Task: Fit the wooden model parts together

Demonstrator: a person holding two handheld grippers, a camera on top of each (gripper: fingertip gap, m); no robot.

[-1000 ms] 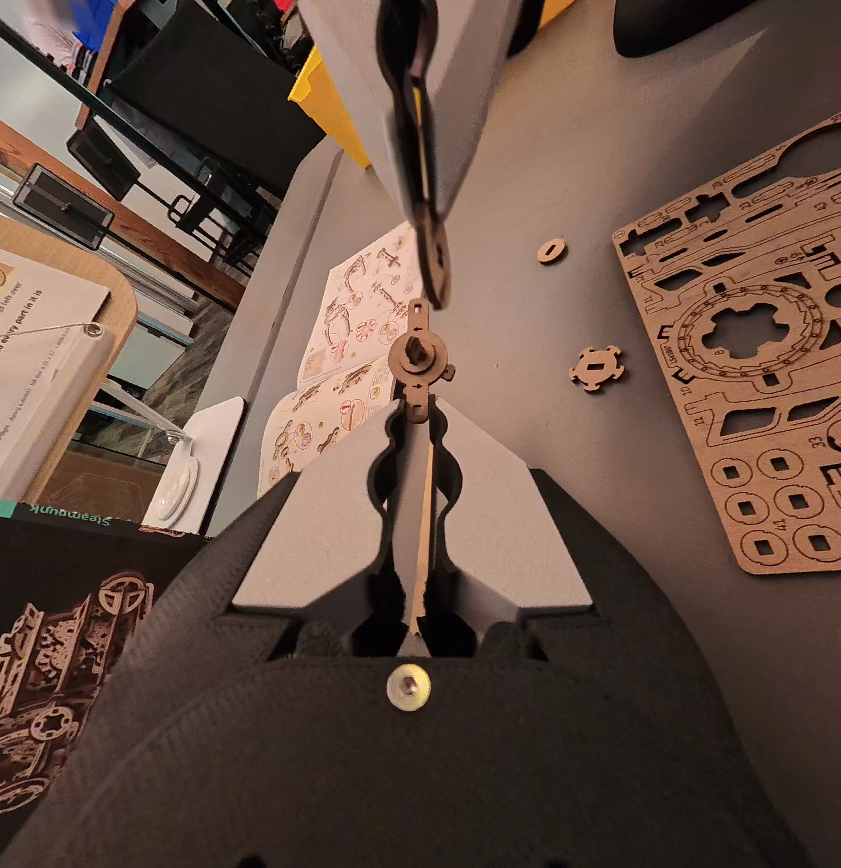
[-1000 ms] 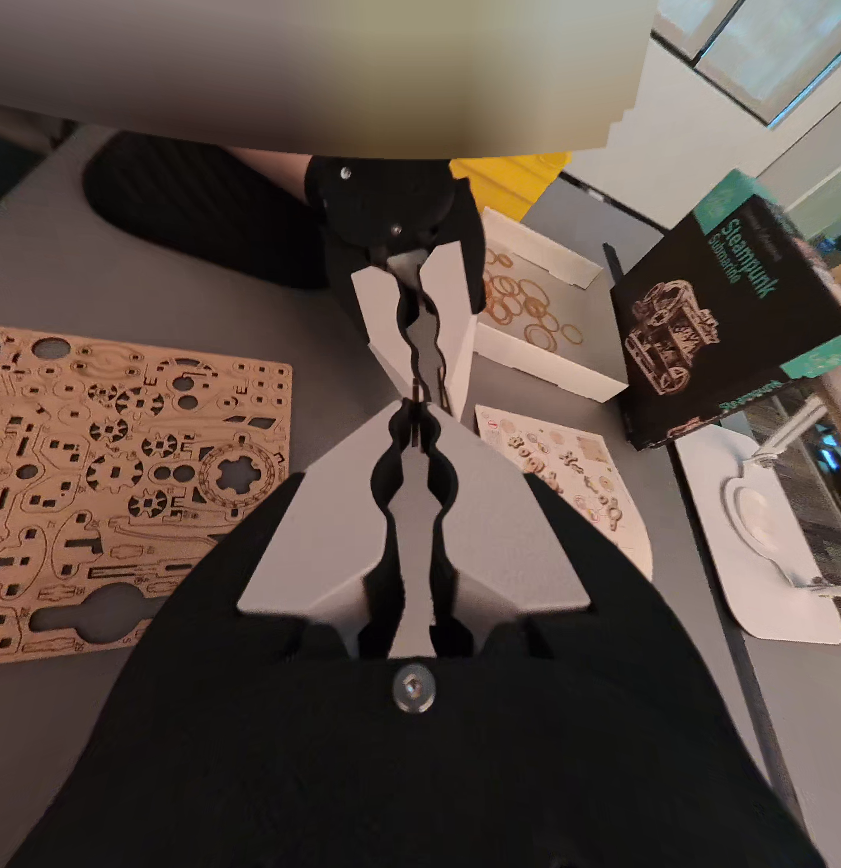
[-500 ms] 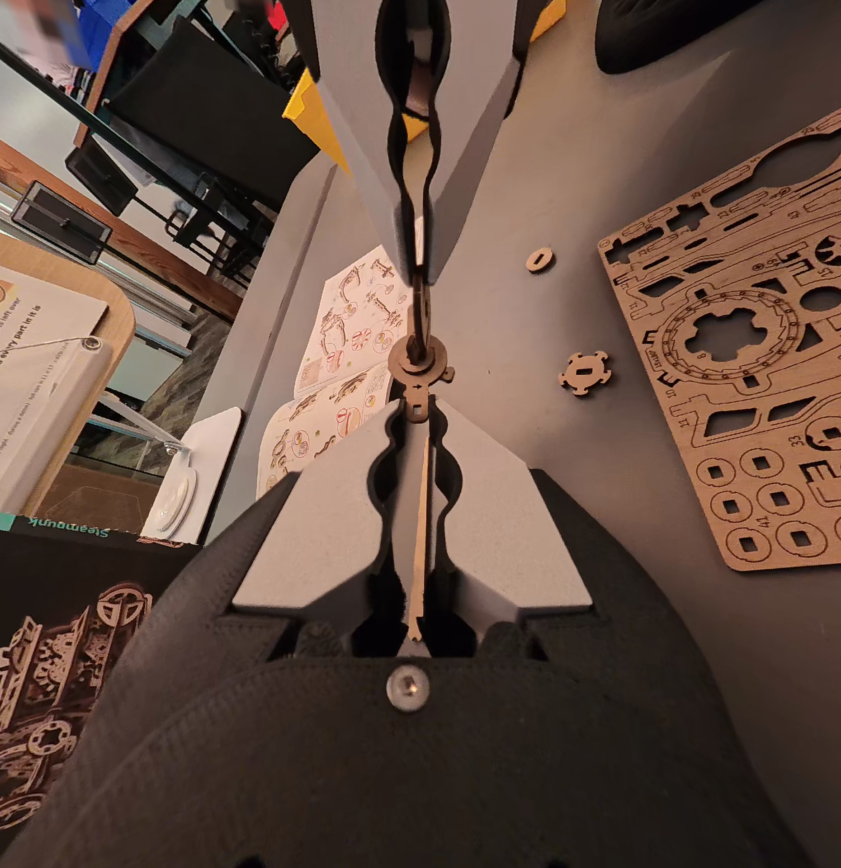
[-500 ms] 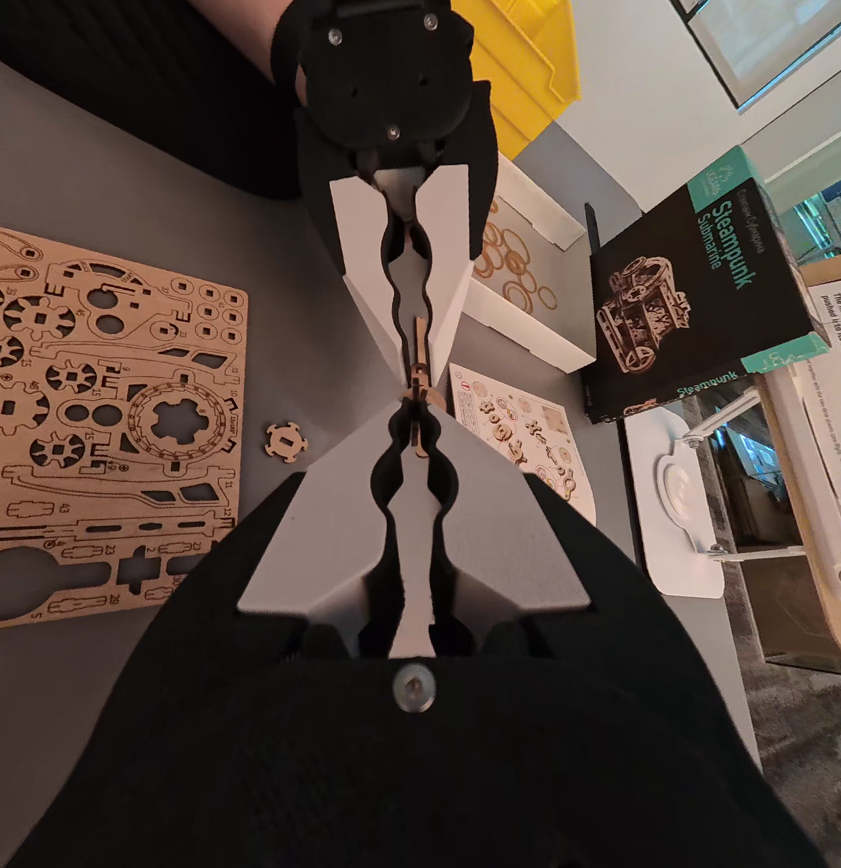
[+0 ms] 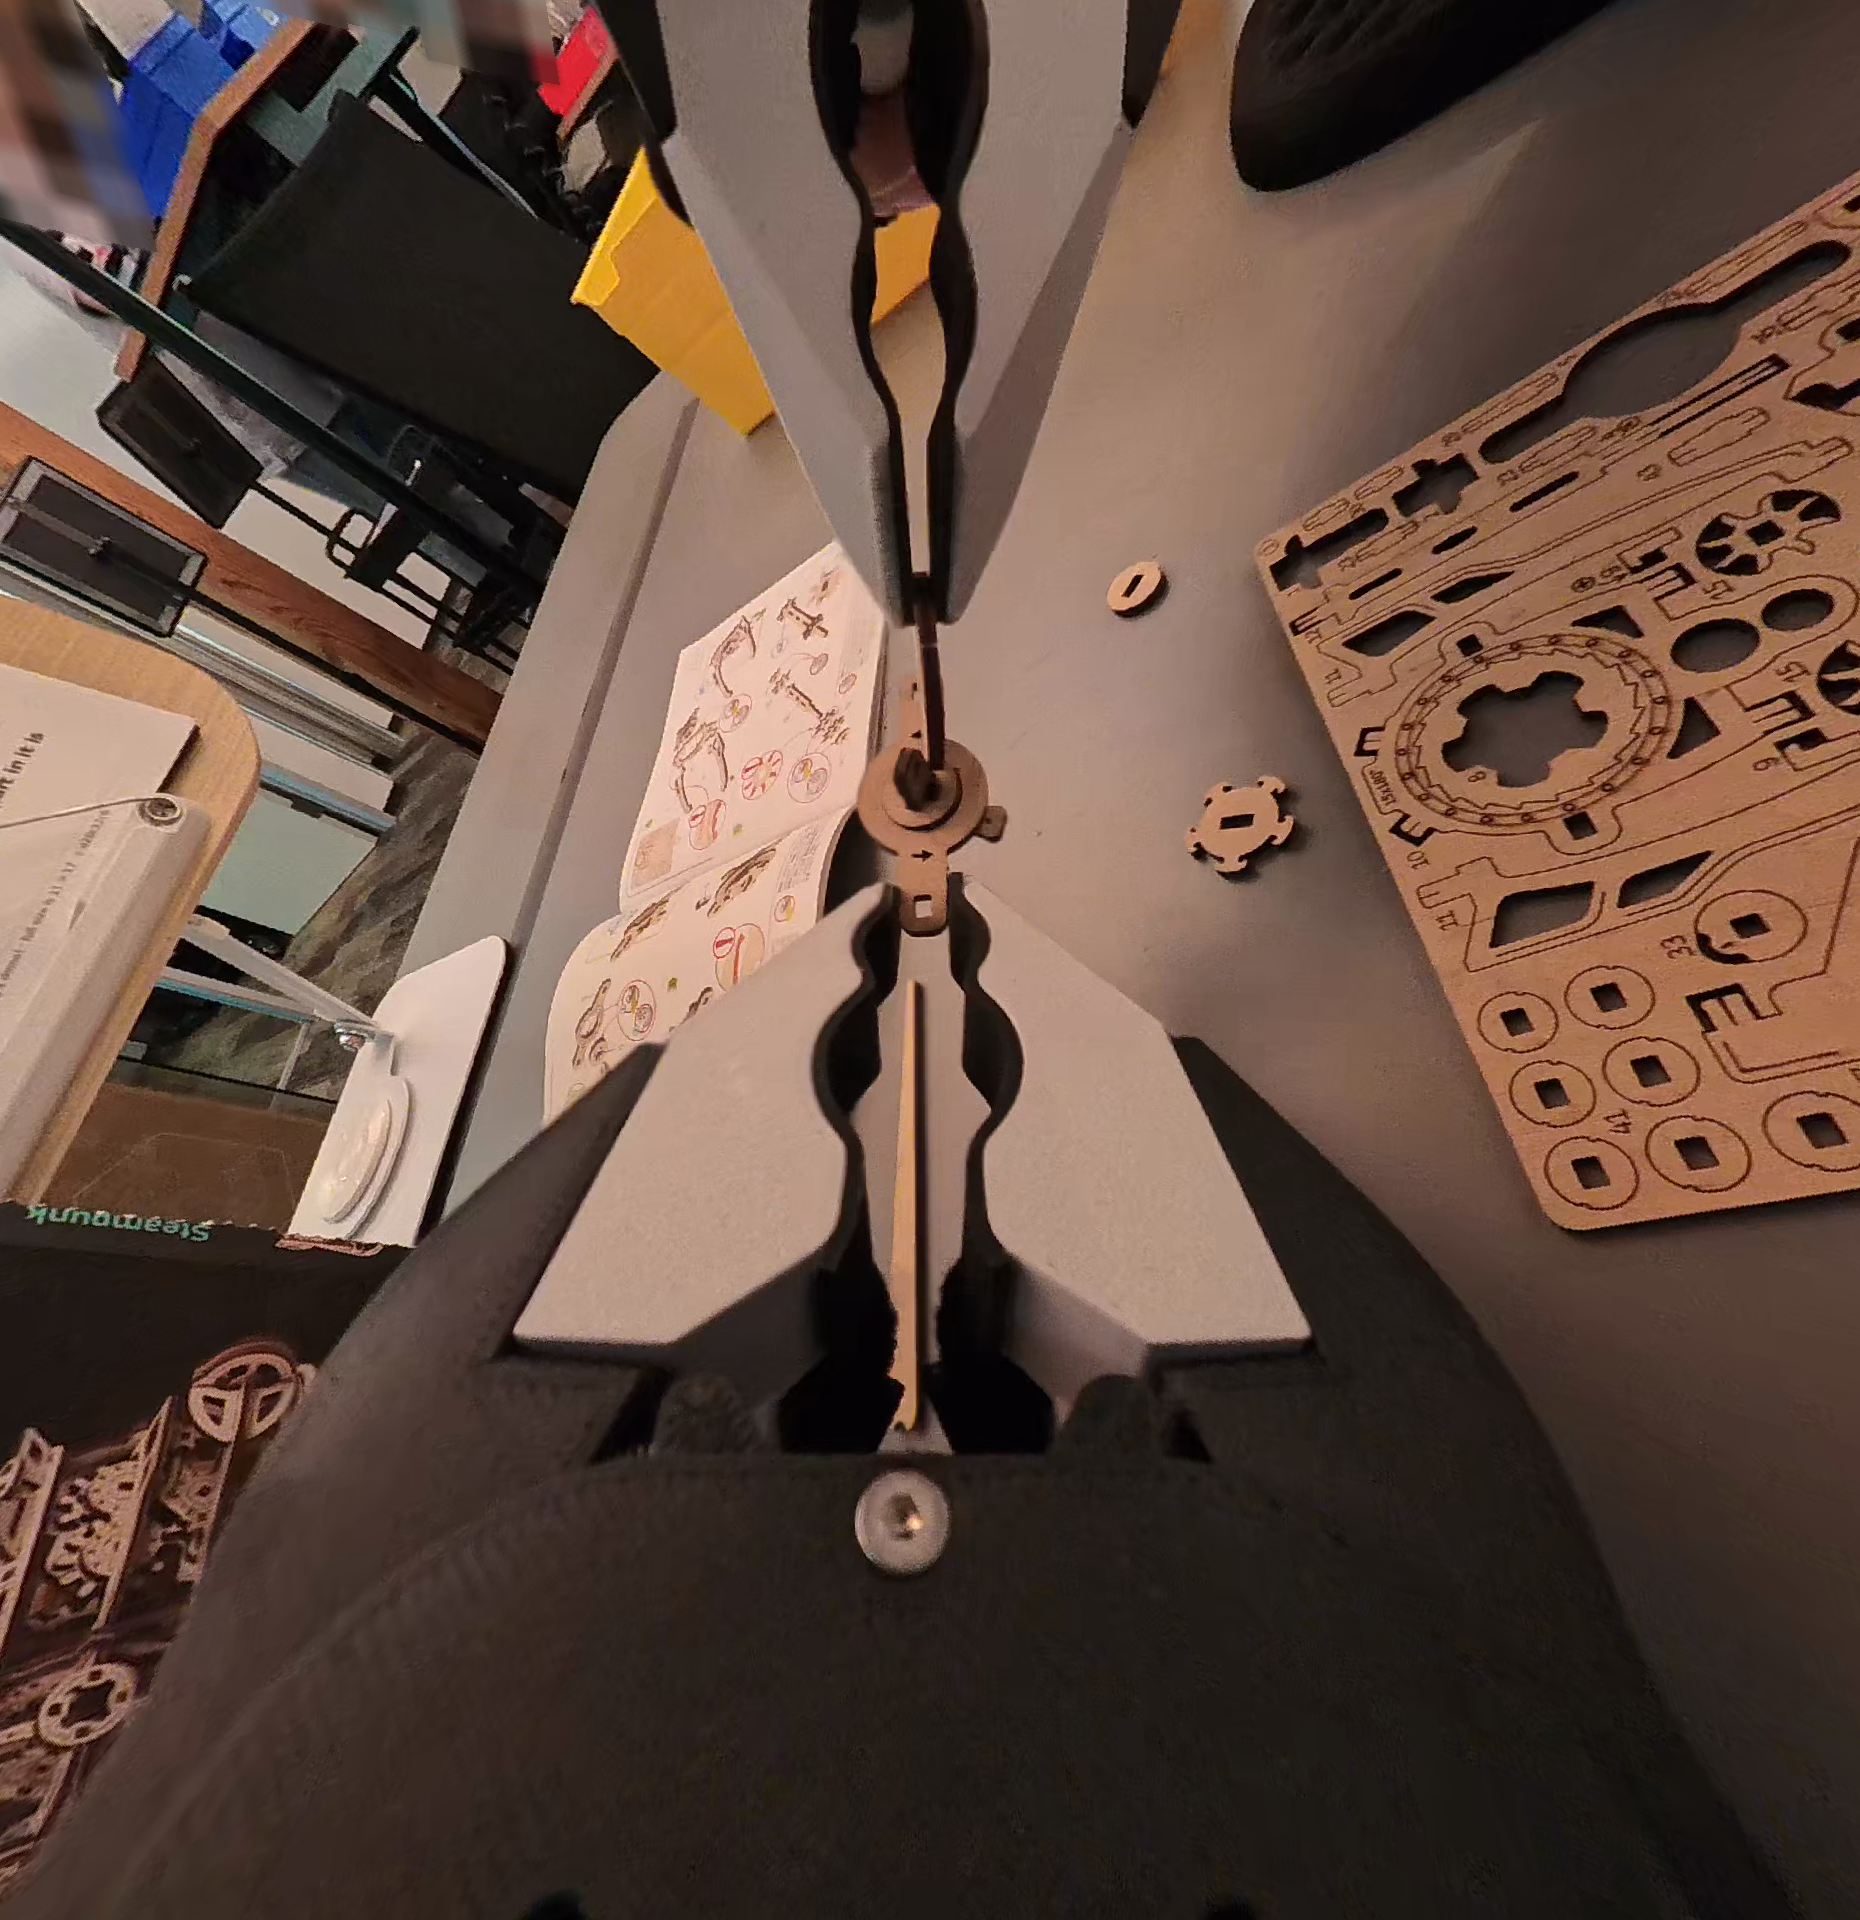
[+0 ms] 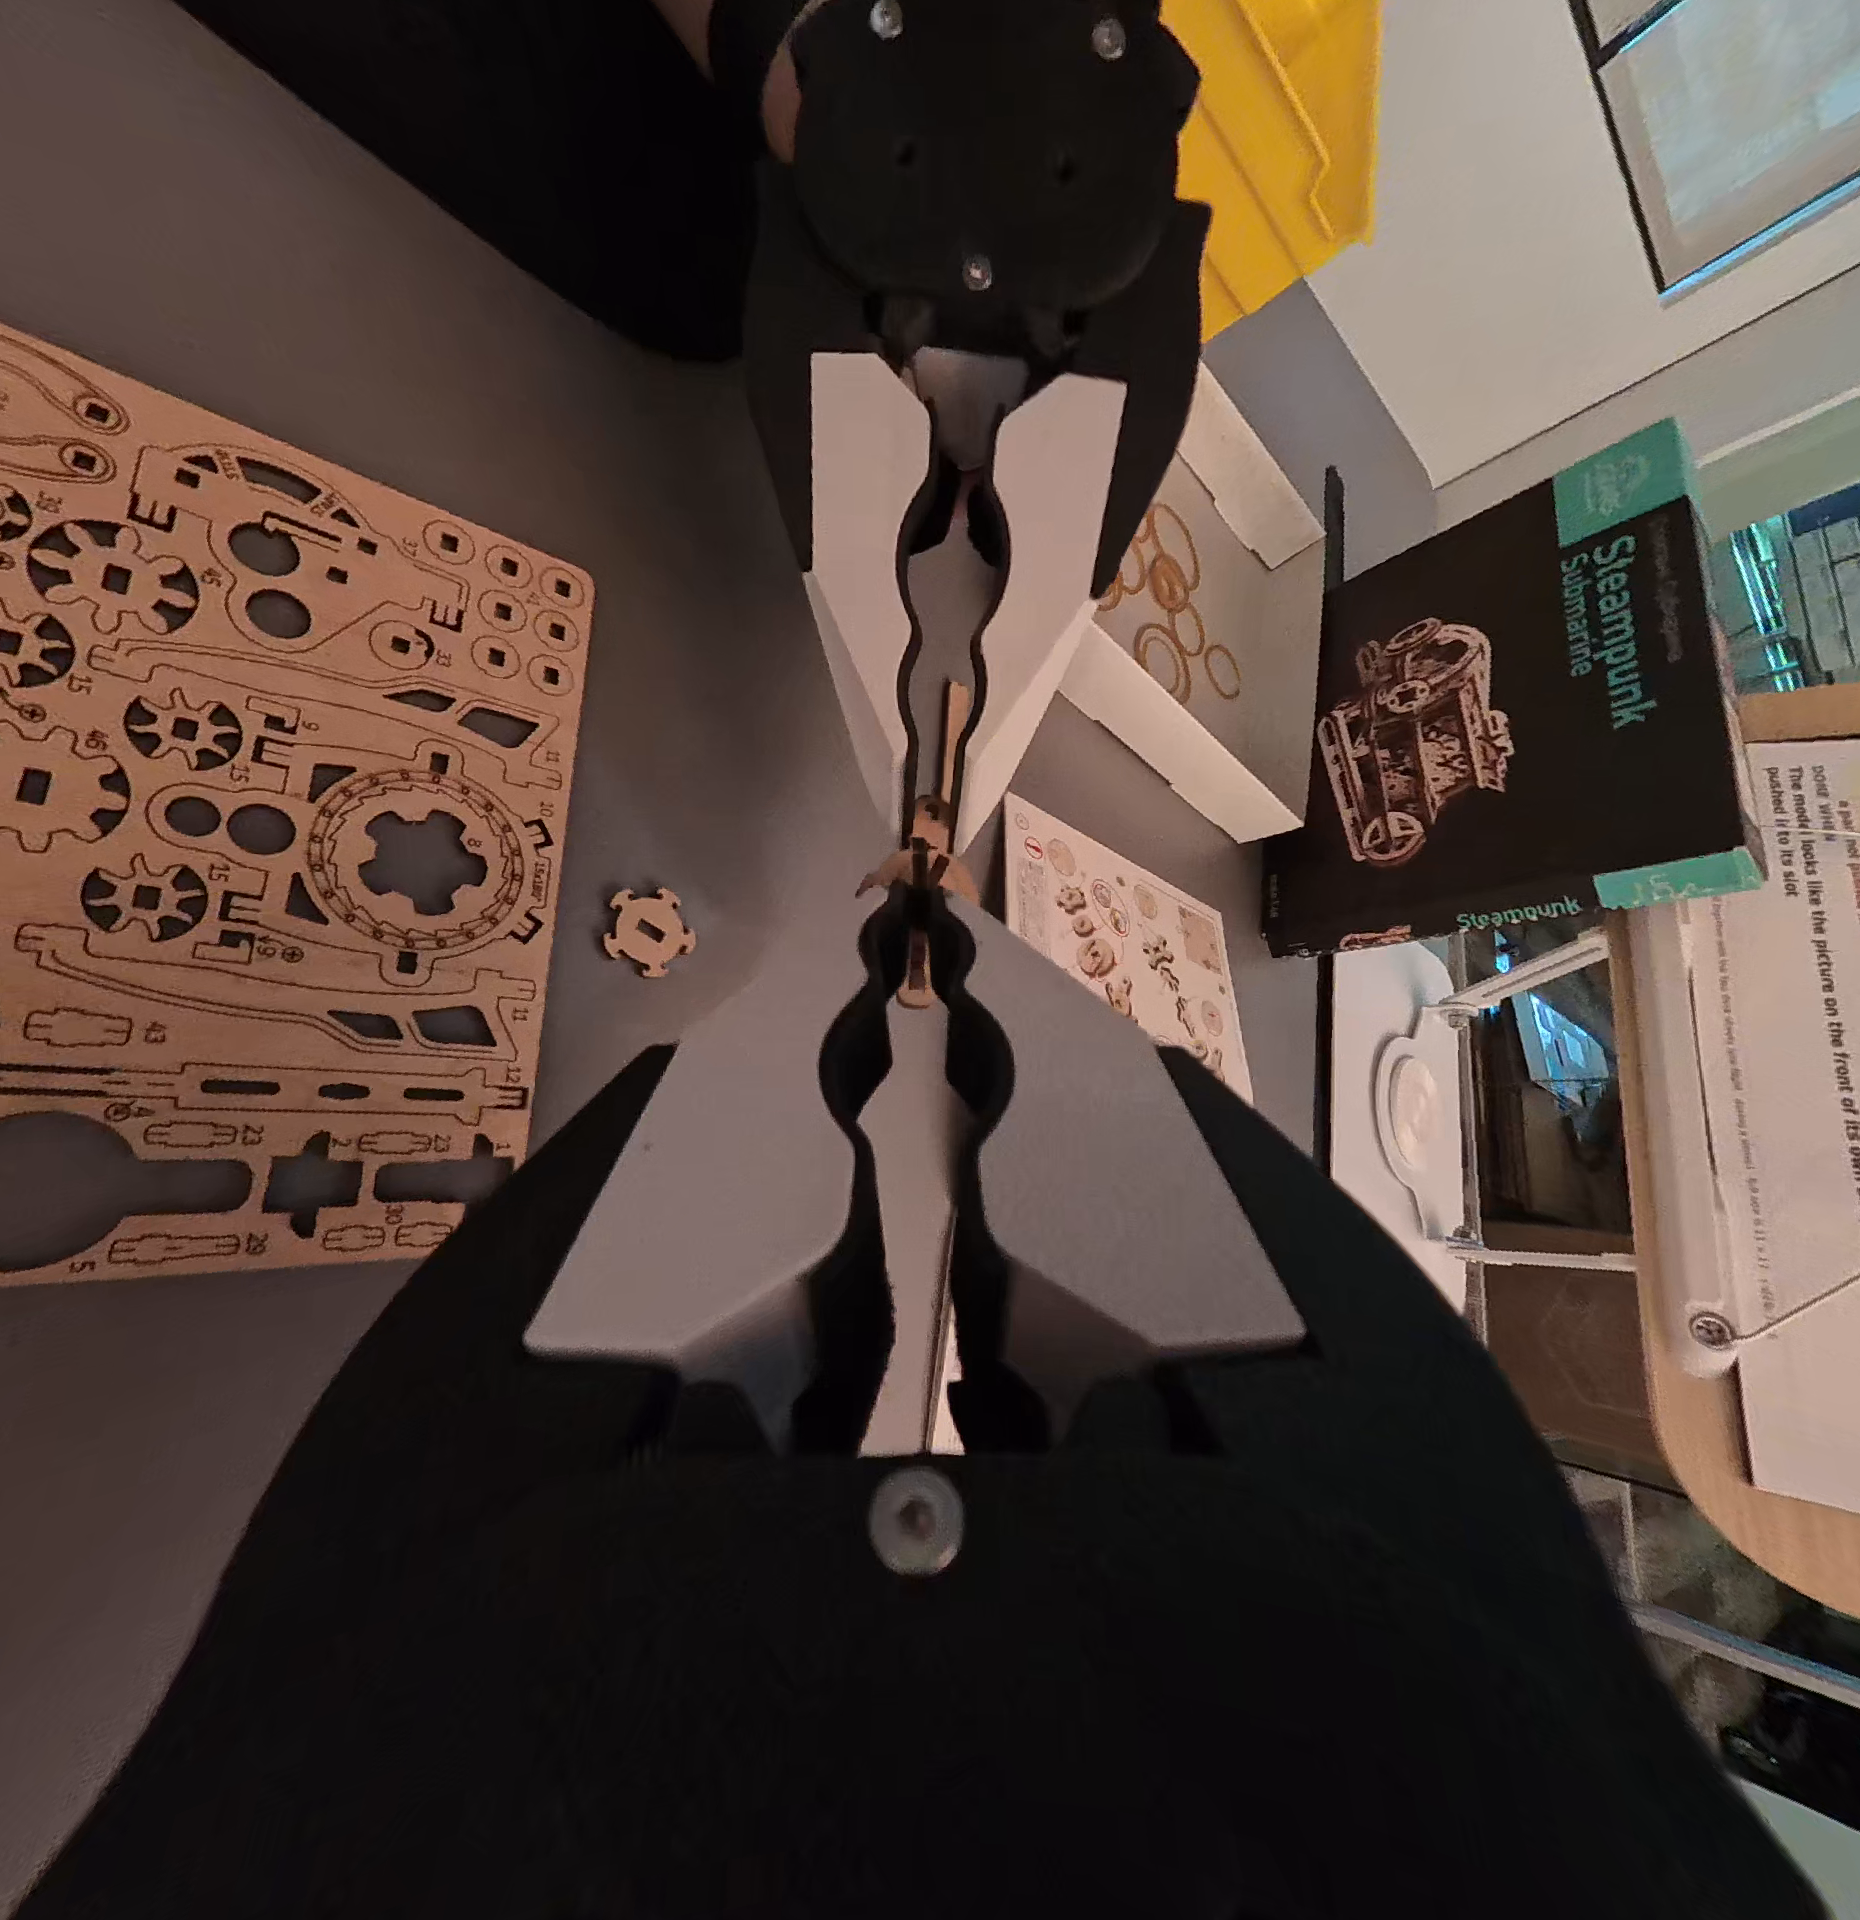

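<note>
While mated above the table: both parts held in mid-air, tip to tip.
Risk: snapping or jamming of the thin dark wooden strip [image 5: 928, 675], from any tilt against the hub hole.
Left gripper [image 5: 921, 904]: fingers closed on the flat pale wooden lever with round hub [image 5: 921, 805]; hub just beyond the tips.
Right gripper [image 6: 910, 935]: fingers pinched on the strip; free end at the hub hole, seating depth unclear.
Spare: small notched wooden disc [image 6: 648, 932] beside the laser-cut plywood sheet [image 6: 282, 790], well apart.
</note>
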